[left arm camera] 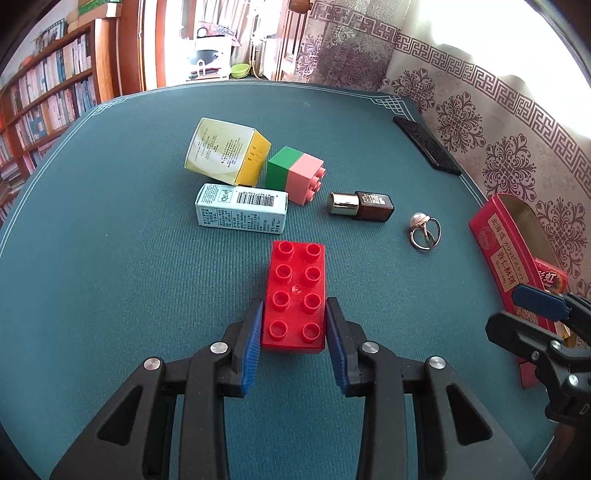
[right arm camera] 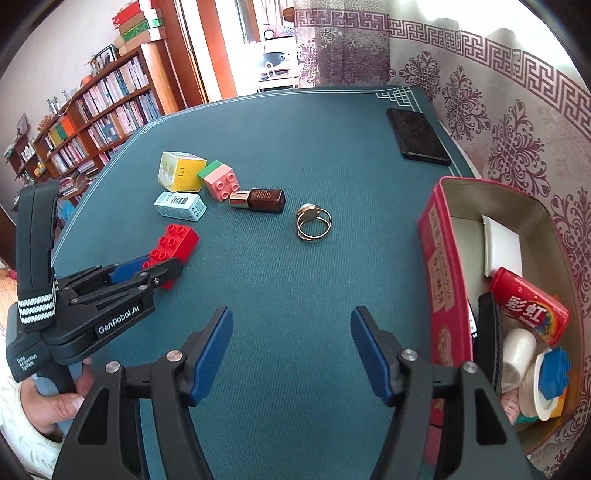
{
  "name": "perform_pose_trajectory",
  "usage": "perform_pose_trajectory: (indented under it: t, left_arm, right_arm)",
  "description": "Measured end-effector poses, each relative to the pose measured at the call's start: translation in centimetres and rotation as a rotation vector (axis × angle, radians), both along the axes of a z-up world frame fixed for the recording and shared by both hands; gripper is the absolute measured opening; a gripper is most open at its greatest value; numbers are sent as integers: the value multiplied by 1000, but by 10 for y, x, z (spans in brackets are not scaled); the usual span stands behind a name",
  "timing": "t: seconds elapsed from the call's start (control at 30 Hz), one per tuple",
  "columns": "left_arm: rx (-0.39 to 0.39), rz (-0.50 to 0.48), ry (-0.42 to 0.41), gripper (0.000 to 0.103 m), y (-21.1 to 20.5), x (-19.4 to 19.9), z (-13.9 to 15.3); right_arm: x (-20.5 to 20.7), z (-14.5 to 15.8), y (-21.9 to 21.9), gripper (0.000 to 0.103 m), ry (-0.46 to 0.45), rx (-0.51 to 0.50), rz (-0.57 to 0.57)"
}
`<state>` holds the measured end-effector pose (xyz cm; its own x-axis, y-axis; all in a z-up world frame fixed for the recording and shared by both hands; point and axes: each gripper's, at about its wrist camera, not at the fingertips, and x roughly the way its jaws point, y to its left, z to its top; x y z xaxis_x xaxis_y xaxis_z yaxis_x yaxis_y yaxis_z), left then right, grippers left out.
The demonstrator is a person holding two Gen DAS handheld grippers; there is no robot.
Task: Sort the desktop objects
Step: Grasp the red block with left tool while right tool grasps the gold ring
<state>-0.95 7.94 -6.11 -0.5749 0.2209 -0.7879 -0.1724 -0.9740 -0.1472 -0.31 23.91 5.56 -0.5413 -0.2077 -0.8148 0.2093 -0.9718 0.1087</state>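
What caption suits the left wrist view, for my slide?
Left tongs grip a red studded plastic brick on the teal felt tabletop.

A wooden bookshelf point(right arm camera: 107, 107) packed with books stands at the far left, with coloured boxes point(right arm camera: 138, 20) stacked on top. Patterned curtains point(right arm camera: 498, 122) hang behind the bench. A green bowl point(left arm camera: 239, 70) sits in the bright room beyond.

the right tool point(right arm camera: 291, 349) is held with its jaws apart over the bare teal counter point(right arm camera: 295, 155), nothing between them. at left, the left tool point(right arm camera: 157, 266) is clamped on a red brick point(right arm camera: 176, 242). a pearl ring point(right arm camera: 313, 220) lies ahead, and a red tin point(right arm camera: 441, 266) filled with items is seen at right.
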Motion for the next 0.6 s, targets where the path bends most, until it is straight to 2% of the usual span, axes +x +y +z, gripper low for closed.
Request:
perform_pose_trajectory:
  t: [0.2, 0.43, 0.6]
  left_arm:
    - [8, 3, -4, 35, -2, 0, -2]
    - [20, 12, -19, 36, -5, -2, -7]
    - [30, 16, -25, 36, -5, -4, -10]
  right_arm:
    - [-28, -6, -9, 70, -2, 2, -17]
    - [-57, -19, -21, 65, 26, 87, -14]
    - [-77, -25, -19, 61, 9, 94, -35]
